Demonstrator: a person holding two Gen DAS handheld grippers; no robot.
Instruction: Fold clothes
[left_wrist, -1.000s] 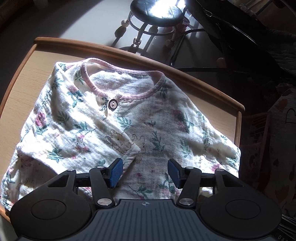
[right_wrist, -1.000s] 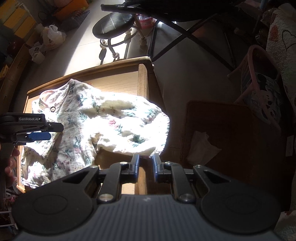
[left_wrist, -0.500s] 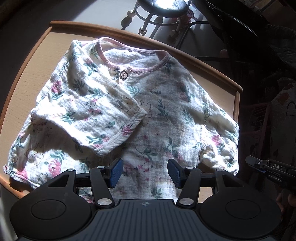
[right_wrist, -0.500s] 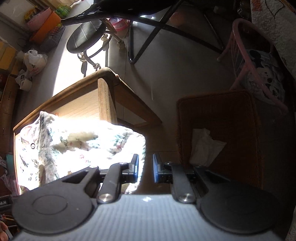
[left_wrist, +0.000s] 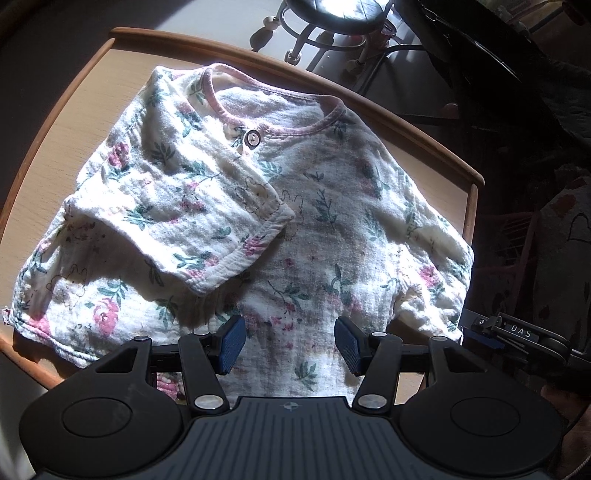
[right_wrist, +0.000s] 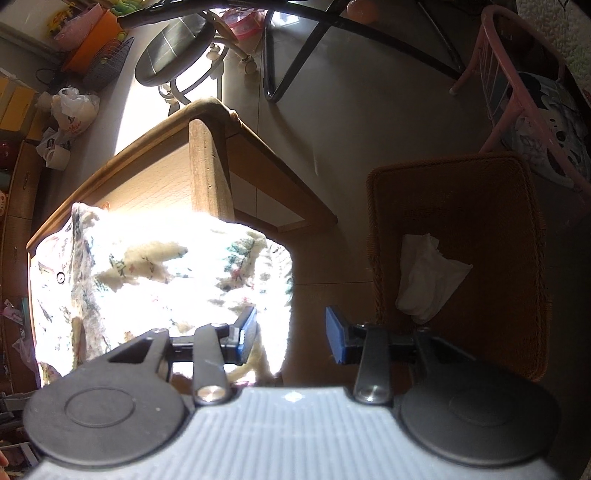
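A pale wooden tabletop (left_wrist: 48, 155) with a raised, rounded rim is seen in strong sunlight, and most of it is covered by a small top (left_wrist: 332, 236) of crinkled cream gauze printed with pink roses and green sprigs. The garment is laid flat, neckline at the far side, hem at the near edge. Its neckline is bound in pink ribbing (left_wrist: 221, 107) and is closed with one round button (left_wrist: 252, 139). The left sleeve (left_wrist: 207, 221) is folded across the chest, its stitched cuff lying near the middle; the right sleeve (left_wrist: 436, 273) is bunched at the right edge of the tabletop. In the right wrist view a brown woven basket (right_wrist: 509, 236) is seen on the floor to the right of the tabletop, with a crumpled white cloth (right_wrist: 428, 277) lying in it.

The left gripper (left_wrist: 290, 343) is held over the near hem with its blue, textured fingers (left_wrist: 231, 343) spread wide; nothing is pinched between them. The right gripper (right_wrist: 291, 336) is placed at the right edge of the top. Its blue fingers (right_wrist: 334, 336) have just been opening and are parted, and a fold of the sunlit fabric is seen near the left one; whether it is touched cannot be told.
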